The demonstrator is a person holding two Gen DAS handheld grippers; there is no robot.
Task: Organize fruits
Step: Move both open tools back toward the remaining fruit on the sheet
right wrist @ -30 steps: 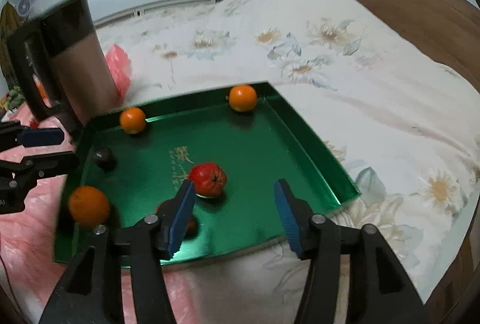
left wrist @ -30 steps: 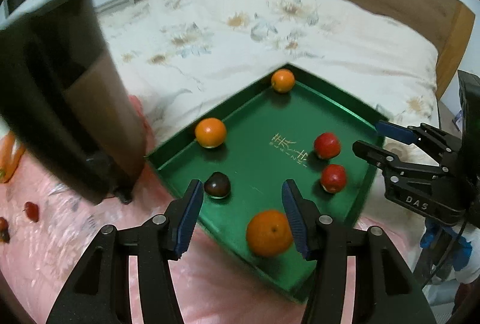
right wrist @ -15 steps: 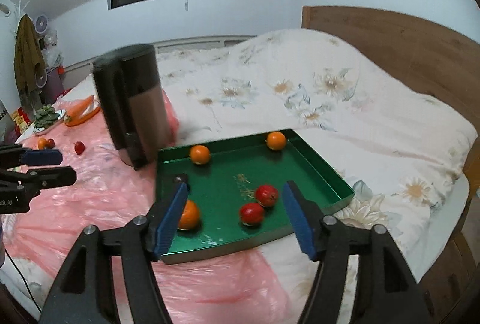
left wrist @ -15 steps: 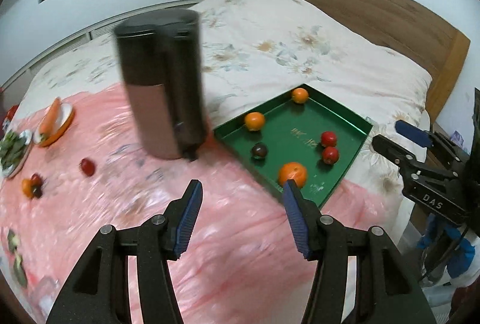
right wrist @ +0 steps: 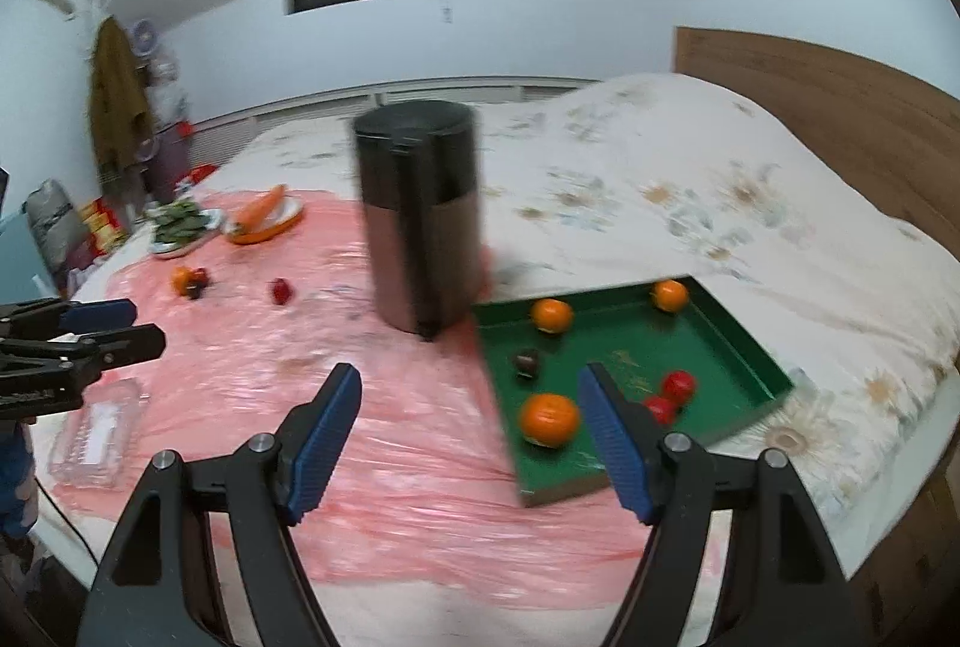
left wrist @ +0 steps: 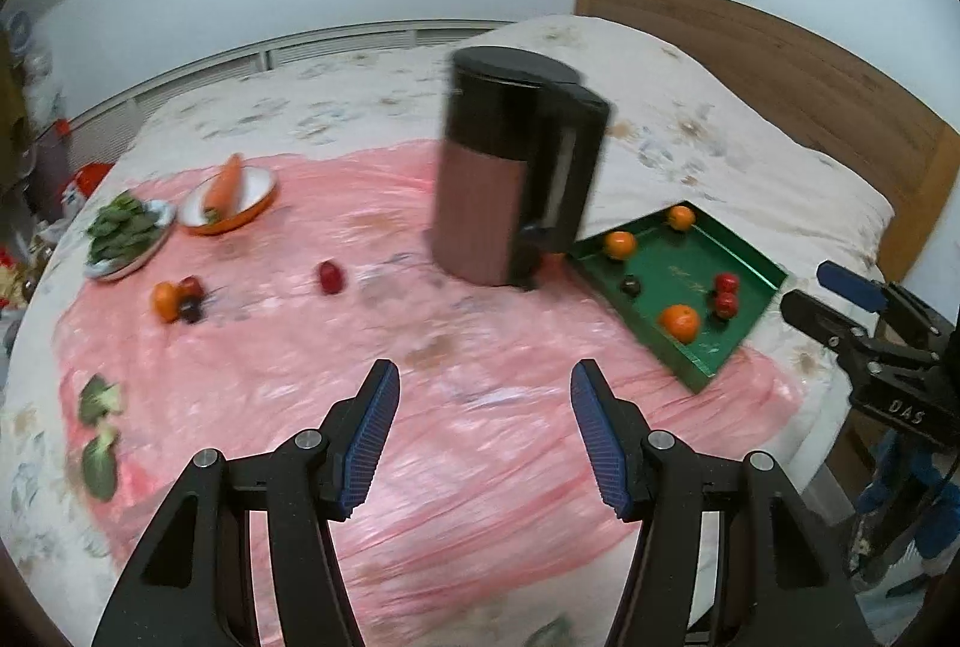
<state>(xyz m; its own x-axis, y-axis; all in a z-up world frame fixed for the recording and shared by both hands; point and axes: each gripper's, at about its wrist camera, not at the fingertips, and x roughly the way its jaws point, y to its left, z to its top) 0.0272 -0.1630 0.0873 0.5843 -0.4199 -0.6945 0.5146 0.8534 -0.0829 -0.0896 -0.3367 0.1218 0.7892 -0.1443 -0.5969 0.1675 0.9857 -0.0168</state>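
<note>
A green tray (left wrist: 747,260) (right wrist: 750,347) lies on the bed at the right and holds three oranges, two red fruits (left wrist: 725,293) (right wrist: 678,384) and a dark fruit (left wrist: 630,285). The nearest orange (left wrist: 679,321) (right wrist: 549,418) sits by its front corner. On the pink sheet to the left lie a red fruit (left wrist: 332,277) (right wrist: 281,291) and an orange (left wrist: 166,300) (right wrist: 182,280) beside small dark-red fruits. My left gripper (left wrist: 483,422) is open and empty above the sheet. My right gripper (right wrist: 471,416) is open and empty, left of the tray.
A tall black and brown bin (left wrist: 510,173) (right wrist: 420,221) stands between the tray and the loose fruits. An orange dish with a carrot (left wrist: 228,194), a plate of greens (left wrist: 123,236), broccoli pieces (left wrist: 99,431) and a clear plastic box (right wrist: 99,431) lie at the left.
Both grippers have pulled back and up from the tray, still open. The left view has swung left over the pink sheet. The tray's fruits are unmoved.
</note>
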